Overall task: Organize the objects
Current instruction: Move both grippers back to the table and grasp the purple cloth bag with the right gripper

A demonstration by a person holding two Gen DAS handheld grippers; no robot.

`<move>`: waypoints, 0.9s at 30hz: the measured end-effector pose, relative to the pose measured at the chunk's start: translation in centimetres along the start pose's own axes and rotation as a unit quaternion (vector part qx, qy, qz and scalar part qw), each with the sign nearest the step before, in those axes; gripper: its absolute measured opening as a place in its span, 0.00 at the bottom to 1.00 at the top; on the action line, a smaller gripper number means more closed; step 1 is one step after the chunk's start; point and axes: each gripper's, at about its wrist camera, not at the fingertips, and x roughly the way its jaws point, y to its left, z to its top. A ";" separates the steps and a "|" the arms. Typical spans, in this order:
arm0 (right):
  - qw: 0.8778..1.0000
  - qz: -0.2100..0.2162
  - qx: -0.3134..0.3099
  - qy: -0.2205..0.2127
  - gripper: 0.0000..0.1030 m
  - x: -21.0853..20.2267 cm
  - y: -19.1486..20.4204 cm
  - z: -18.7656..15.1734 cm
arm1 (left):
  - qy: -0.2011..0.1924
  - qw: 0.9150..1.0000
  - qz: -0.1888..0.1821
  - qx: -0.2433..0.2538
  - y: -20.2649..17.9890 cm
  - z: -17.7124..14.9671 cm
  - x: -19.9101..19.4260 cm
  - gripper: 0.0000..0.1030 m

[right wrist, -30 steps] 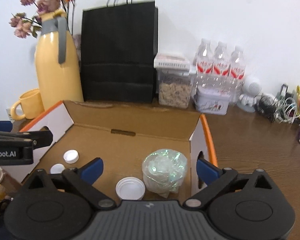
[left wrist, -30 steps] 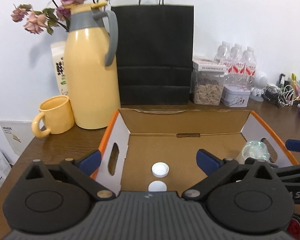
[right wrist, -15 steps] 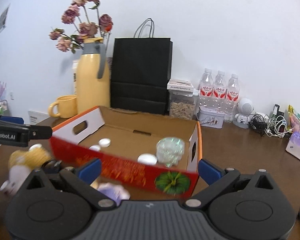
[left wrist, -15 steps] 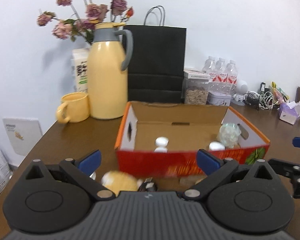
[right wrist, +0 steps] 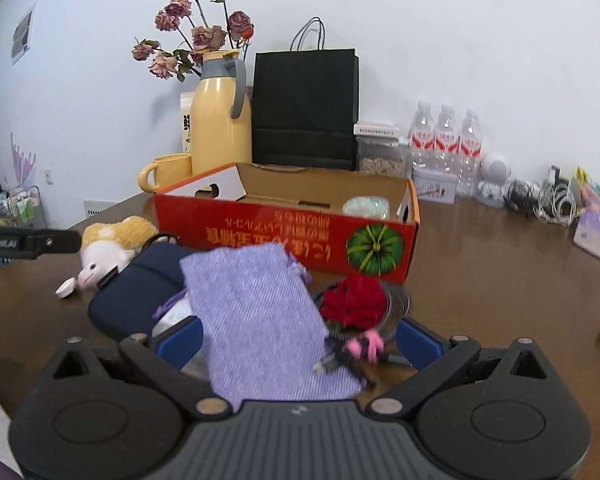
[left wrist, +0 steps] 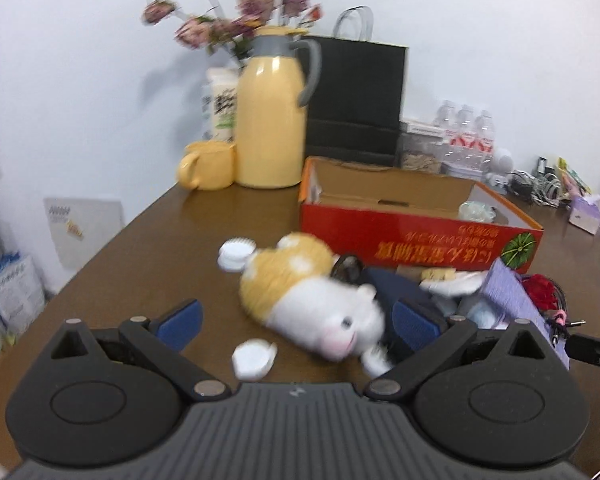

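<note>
Both grippers gape over clutter beside the box

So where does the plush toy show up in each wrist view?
Left wrist: the plush toy lies at centre, between the left tool's open fingers, blurred, on the table.
Right wrist: the plush toy sits at the left edge, behind the navy pouch, well clear of the right tool.
Shared landmark: the red box, just behind the toy in both.
</note>
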 end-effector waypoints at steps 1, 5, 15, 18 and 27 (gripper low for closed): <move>1.000 0.002 0.006 0.001 1.00 -0.1 0.0 -0.3 | 0.003 1.000 0.001 -0.009 0.3 -0.3 -0.2 1.00; 1.000 0.011 0.019 0.002 1.00 -0.4 0.0 -0.9 | 0.009 1.000 0.001 -0.011 0.8 -1.3 -0.8 1.00; 0.999 0.036 0.009 0.001 1.00 1.9 0.7 0.4 | 0.015 1.000 0.002 -0.011 1.0 -1.6 -0.4 1.00; 0.999 0.047 0.012 0.008 1.00 3.5 0.4 1.0 | 0.015 1.000 0.007 -0.013 1.4 -1.7 -0.4 1.00; 0.992 0.101 0.071 0.038 0.96 7.4 -1.5 1.6 | 0.021 0.999 0.014 -0.021 2.4 -1.6 -0.1 1.00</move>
